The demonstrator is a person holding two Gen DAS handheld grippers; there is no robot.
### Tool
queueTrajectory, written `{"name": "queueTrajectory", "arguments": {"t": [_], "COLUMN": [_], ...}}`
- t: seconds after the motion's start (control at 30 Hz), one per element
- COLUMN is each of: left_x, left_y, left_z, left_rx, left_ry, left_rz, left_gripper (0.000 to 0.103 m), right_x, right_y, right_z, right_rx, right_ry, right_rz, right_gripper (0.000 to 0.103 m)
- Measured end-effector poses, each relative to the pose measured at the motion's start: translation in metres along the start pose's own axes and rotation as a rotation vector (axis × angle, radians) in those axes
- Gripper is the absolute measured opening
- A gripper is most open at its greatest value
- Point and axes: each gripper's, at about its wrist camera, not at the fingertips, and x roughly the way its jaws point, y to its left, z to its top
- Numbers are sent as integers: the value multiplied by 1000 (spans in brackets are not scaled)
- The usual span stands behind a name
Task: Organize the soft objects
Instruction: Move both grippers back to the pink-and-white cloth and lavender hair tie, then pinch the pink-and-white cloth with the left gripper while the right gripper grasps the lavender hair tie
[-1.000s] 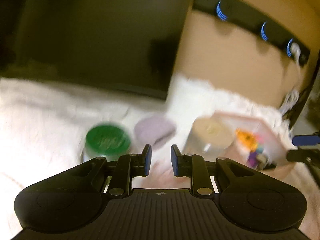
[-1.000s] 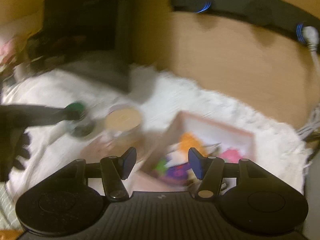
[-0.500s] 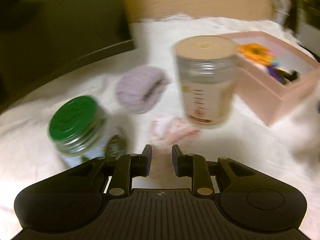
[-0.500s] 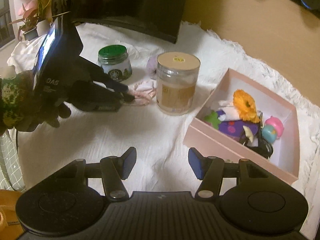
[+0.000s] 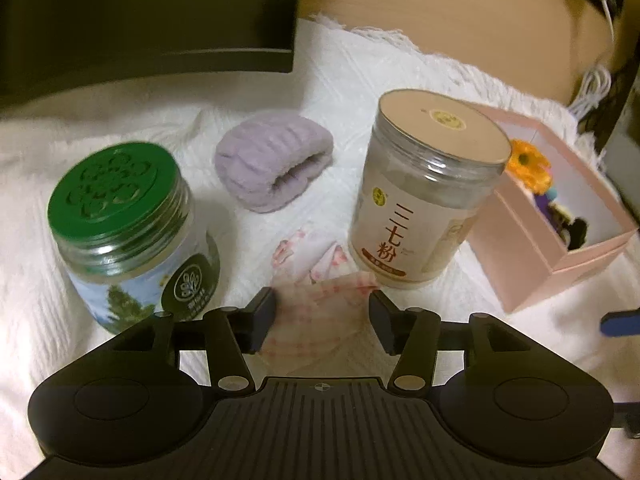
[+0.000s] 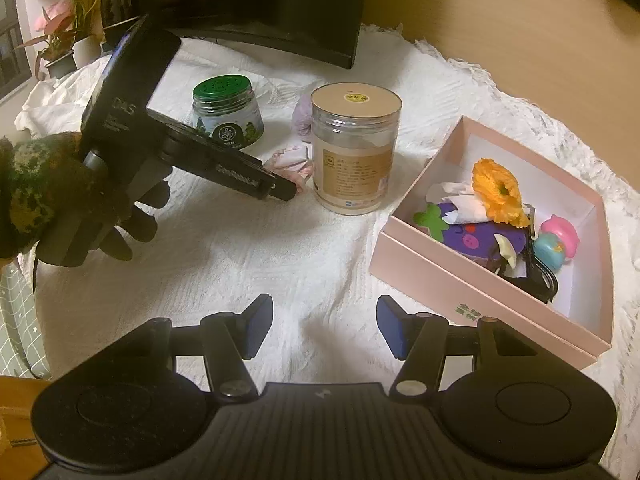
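Left gripper (image 5: 322, 320), jaws spread, straddles pink-checked cloth (image 5: 316, 312) between two jars. Close low, gathering folds. Right gripper (image 6: 322, 330) parted, idle.

Low oblique views; shared tan-lidded jar (image 5: 424, 184)

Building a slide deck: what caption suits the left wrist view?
Open left gripper straddles a pink-and-white cloth between a green-lidded jar and a beige-lidded jar.

The white table cover (image 5: 360, 92) is textured woven cloth. The purple wristband (image 5: 272, 160) is ribbed plush. The green-lidded jar (image 5: 132, 236) is glossy and clear.
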Motion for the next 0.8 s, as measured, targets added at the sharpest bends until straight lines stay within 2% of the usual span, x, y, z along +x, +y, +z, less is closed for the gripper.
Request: {"name": "queueTrajectory", "arguments": {"t": [0.13,0.3,0.43,0.47,0.5,0.53,0.6,0.63,0.7,0.73,0.8], "left_x": [9,12,10,9,7,7,4,2,-3,-6,-14], "left_y": [-7,-7,-7,-6,-5,-4,1,6,16,20,25], "left_z": [6,8,6,5,3,2,0,0,-3,-6,-13], "left_rx": [18,20,17,6,2,0,-27,-53,-120,-144,-178], "left_ry": [0,4,4,0,-6,-11,-19,-20,-23,-28,-33], "left_rz": [47,53,45,48,57,75,93,77,36,26,18], "left_gripper": [56,57,56,54,46,32,18,14,13,12,12], "right_x": [2,4,-9,-14,-19,-22,-25,-24,-17,-8,17], "right_y": [1,-2,-9,-11,-14,-17,-22,-23,-22,-23,-25], "right_z": [1,2,19,28,41,52,83,103,144,167,204], "right_rx": [-9,-14,-21,-23,-25,-23,-16,-11,6,27,96], "right_ry": [1,-2,-72,-92,-114,-124,-132,-132,-98,-58,40], "right_rz": [3,-3,-33,-34,-33,-26,1,11,41,84,172], "right_gripper": [58,58,58,58,58,58,58,58,67,71,71]}}
